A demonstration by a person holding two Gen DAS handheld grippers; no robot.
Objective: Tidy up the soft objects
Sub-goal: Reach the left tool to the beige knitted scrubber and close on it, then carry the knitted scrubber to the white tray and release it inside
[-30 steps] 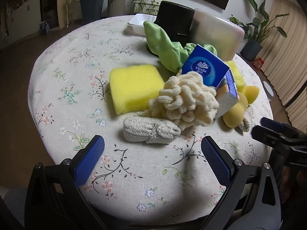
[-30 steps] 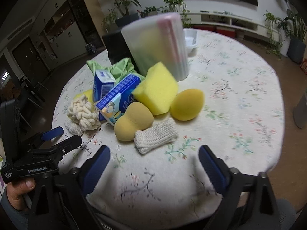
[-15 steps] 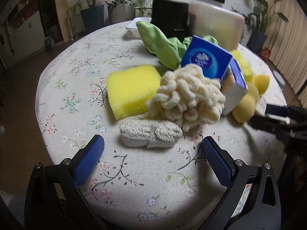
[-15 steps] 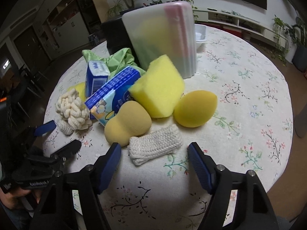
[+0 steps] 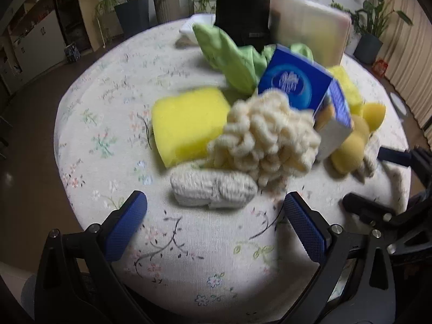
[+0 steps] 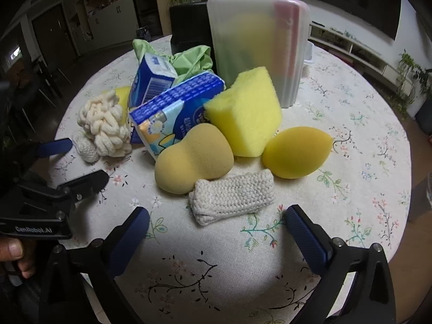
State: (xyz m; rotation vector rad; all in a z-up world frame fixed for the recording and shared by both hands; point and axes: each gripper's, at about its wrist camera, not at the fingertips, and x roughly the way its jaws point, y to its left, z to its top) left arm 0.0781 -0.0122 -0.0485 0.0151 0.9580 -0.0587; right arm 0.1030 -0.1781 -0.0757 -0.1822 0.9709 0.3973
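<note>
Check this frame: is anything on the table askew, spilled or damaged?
Nothing is spilled or visibly damaged. The soft things are in one jumbled heap: a yellow block sponge stands tilted on its edge, the blue tissue packs lean at angles, and a green cloth lies crumpled behind them.

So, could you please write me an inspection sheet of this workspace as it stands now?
Surface: round table under a floral cloth.
Job's things: knitted pad, gourd sponge, egg sponge, yellow block and tissue packs clustered mid-table; rope ball, knitted roll, flat sponge, green cloth.
Clutter: frosted tub upright behind the block; white tray at the far edge.
Grippers: right gripper open, just widened, nothing between its fingers, near the pad; left gripper open, empty, before the roll.
Cables: nothing seen.
Surroundings: potted plants, cabinets, curtains.
</note>
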